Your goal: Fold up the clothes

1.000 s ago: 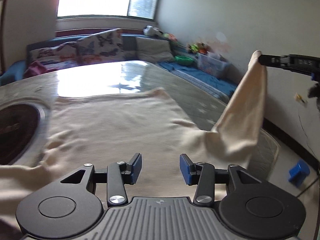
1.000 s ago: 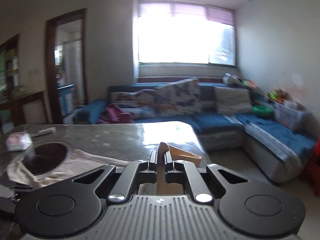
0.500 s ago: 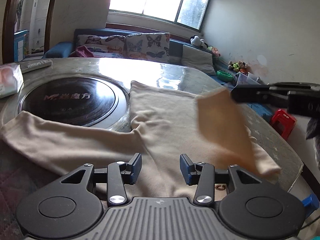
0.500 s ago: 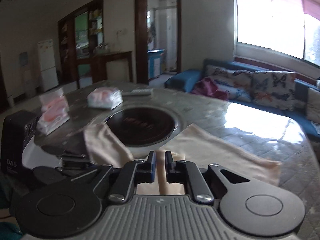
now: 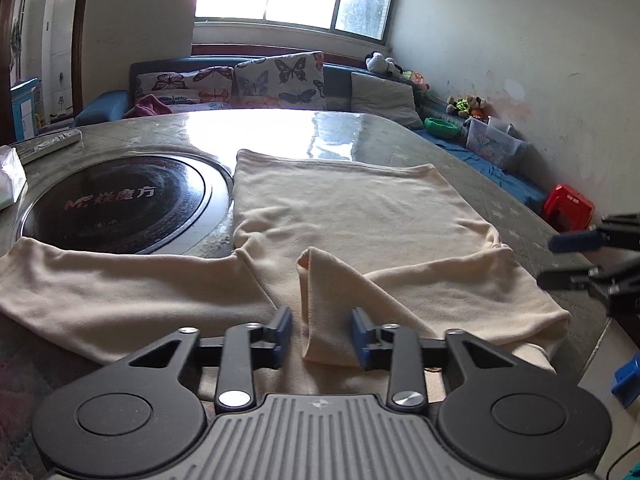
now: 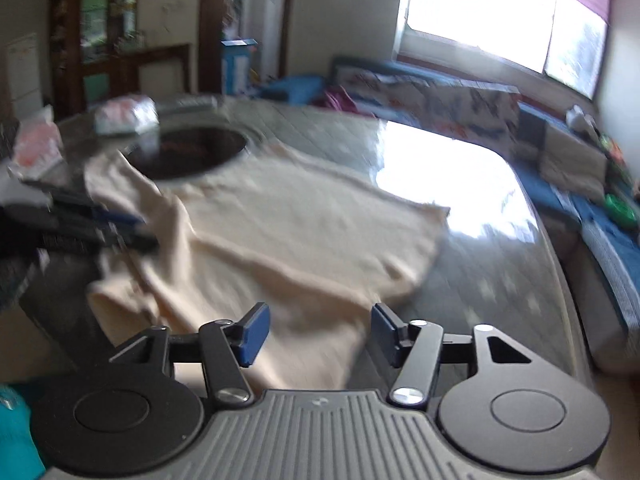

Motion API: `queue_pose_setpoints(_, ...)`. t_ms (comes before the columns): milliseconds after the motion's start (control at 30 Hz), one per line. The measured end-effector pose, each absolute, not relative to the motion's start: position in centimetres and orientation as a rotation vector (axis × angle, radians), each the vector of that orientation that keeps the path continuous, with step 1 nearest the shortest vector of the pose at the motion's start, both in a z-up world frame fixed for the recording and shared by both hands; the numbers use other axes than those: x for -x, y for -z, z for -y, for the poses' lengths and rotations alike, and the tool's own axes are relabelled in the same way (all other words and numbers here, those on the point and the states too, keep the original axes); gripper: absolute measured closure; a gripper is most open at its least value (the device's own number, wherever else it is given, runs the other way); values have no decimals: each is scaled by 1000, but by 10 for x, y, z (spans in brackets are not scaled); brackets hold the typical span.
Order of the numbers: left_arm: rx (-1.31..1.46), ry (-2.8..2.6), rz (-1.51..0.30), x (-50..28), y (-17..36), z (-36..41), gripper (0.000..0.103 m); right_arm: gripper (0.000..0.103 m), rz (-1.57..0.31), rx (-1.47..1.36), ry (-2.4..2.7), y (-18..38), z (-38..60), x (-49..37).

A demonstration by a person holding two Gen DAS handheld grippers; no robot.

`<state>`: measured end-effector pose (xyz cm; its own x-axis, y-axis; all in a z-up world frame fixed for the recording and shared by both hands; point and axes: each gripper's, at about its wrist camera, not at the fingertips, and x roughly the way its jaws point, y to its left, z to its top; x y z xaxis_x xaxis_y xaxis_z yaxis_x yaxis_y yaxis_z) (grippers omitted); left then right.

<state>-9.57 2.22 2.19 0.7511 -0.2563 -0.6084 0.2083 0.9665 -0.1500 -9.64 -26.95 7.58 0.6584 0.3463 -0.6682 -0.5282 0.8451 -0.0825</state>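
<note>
Right wrist view is motion-blurred throughout; we cannot make out the beige garment's (image 6: 304, 232) folds or the packets (image 6: 124, 114) at the table's far side. In the left wrist view the left sleeve (image 5: 100, 292) runs off the frame edge, the right gripper (image 5: 576, 260) is cut by the right border, and the near hem hides behind the left gripper (image 5: 320, 334).

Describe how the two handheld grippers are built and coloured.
The left gripper and the right gripper look alike: matte black linkage arms with silver pivot screws, round black discs at each side, a grey ribbed centre plate, and blue pads on the fingers. No cables or sleeves show.
</note>
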Motion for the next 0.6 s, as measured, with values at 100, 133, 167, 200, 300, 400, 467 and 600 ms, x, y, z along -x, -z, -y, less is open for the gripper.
queue_pose_setpoints(100, 69, 247, -646, 98, -31, -21, 98, 44, -716, 255, -477, -64, 282, 101)
queue_pose_setpoints(133, 68, 244, -634, 99, -35, -21, 99, 44, -716, 239, -475, -62, 287, 100)
queue_pose_setpoints(167, 65, 242, -618, 100, -40, -21, 100, 44, -716, 227, -473, -61, 289, 99)
queue_pose_setpoints(200, 57, 239, -601, 102, -45, -21, 100, 44, -722, 221, -470, -58, 290, 97)
queue_pose_setpoints(300, 30, 227, -602, 108, -49, -26, 100, 44, -743, 220, -467, -51, 290, 93)
queue_pose_setpoints(400, 7, 214, -645, 108, -42, -33, 98, 44, -731, 224, -474, -56, 291, 92)
queue_pose_setpoints(467, 7, 207, -658, 108, -41, -35, 97, 44, -713, 224, -475, -61, 291, 89)
queue_pose_setpoints(600, 43, 232, -637, 104, -49, -33, 97, 48, -682, 214, -491, -70, 284, 78)
